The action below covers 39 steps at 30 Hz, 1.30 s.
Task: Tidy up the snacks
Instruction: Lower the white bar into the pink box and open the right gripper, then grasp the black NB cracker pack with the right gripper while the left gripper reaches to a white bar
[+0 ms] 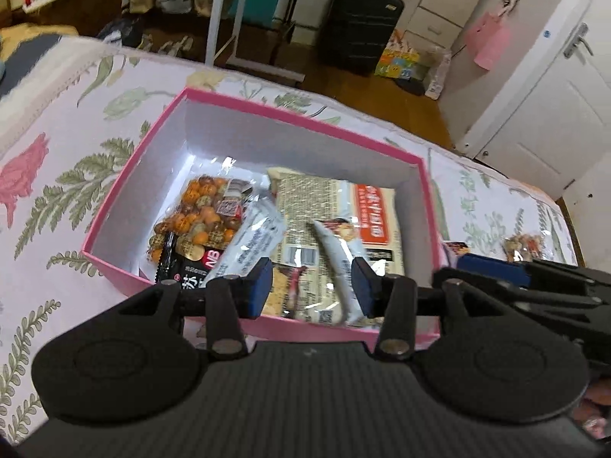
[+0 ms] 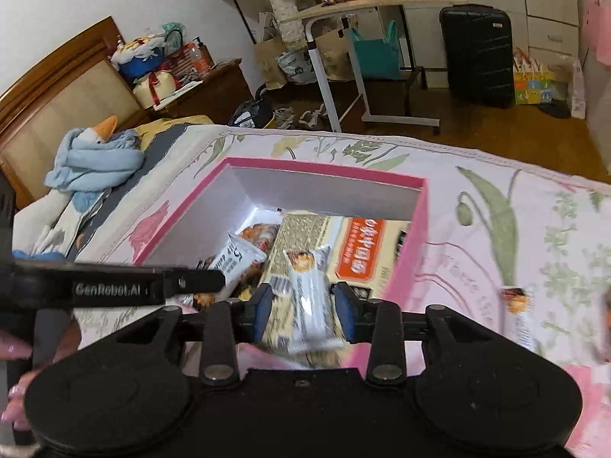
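Floral bedspread (image 1: 57, 191), pink box (image 1: 298, 124) on it. Left gripper (image 1: 311, 286) jaws parted over box, gripping nothing; white snack bar (image 1: 340, 263) lying loose beyond right jaw. Right gripper (image 2: 303, 307) jaws parted, white bar (image 2: 311, 305) between, pads not visibly pressing. Another bar (image 2: 519, 313) on bedspread right of jaws.

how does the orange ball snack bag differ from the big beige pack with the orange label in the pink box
The orange ball snack bag is clear, showing round orange and brown pieces; the big beige pack is opaque with printed text. The bag lies at the left of the pink box, the wider pack at the right. Both lie flat inside, partly under white sachets.
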{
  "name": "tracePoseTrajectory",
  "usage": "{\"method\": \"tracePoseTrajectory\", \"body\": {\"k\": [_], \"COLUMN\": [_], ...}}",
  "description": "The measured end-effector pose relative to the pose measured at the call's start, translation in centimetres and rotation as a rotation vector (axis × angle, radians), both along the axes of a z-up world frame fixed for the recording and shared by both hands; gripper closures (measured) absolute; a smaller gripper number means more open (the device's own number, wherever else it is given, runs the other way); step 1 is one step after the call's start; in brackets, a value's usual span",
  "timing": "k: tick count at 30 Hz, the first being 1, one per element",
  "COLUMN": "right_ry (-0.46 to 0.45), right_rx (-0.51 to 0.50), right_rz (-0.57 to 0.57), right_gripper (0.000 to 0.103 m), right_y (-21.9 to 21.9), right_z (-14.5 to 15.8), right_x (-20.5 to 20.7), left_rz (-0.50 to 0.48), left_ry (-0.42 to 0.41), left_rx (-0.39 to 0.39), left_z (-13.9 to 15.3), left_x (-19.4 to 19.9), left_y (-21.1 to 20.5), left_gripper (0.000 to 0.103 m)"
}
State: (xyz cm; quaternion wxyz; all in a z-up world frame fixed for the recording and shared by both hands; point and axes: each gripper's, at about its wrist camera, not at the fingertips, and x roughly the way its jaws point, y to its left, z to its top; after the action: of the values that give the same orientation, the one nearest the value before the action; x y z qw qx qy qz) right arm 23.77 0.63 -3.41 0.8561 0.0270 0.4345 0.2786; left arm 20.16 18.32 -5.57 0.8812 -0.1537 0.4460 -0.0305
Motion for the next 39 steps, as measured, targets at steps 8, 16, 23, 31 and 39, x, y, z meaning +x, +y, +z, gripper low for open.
{"method": "tracePoseTrajectory", "body": {"k": [8, 16, 23, 31, 39], "right_ry": [-0.044, -0.112, -0.062, 0.047, 0.041], "right_rx": [-0.042, -0.108, -0.192, -0.224, -0.357], "right_rz": [0.005, -0.102, -0.246, -0.374, -0.349], "right_gripper": [0.057, 0.052, 0.025, 0.026, 0.026], "right_y": [-6.5, -14.6, -21.5, -26.4, -27.2], "right_z": [4.2, 6.8, 4.7, -1.2, -8.0], "right_x": [-4.3, -6.6, -5.2, -0.2, 1.7], "left_rz": [-0.098, -0.220, -0.280, -0.276, -0.246], "left_ry": [-0.046, -0.082, -0.060, -0.017, 0.026], "left_rx": [0.009, 0.007, -0.011, 0.035, 0.050], "left_z": [3.5, 5.7, 4.8, -0.1, -6.1], "left_x": [-2.6, -3.8, -2.3, 2.4, 7.7], "left_y": [-4.2, -10.4, -16.0, -20.7, -23.7], "left_gripper": [0.057, 0.057, 0.044, 0.044, 0.043]}}
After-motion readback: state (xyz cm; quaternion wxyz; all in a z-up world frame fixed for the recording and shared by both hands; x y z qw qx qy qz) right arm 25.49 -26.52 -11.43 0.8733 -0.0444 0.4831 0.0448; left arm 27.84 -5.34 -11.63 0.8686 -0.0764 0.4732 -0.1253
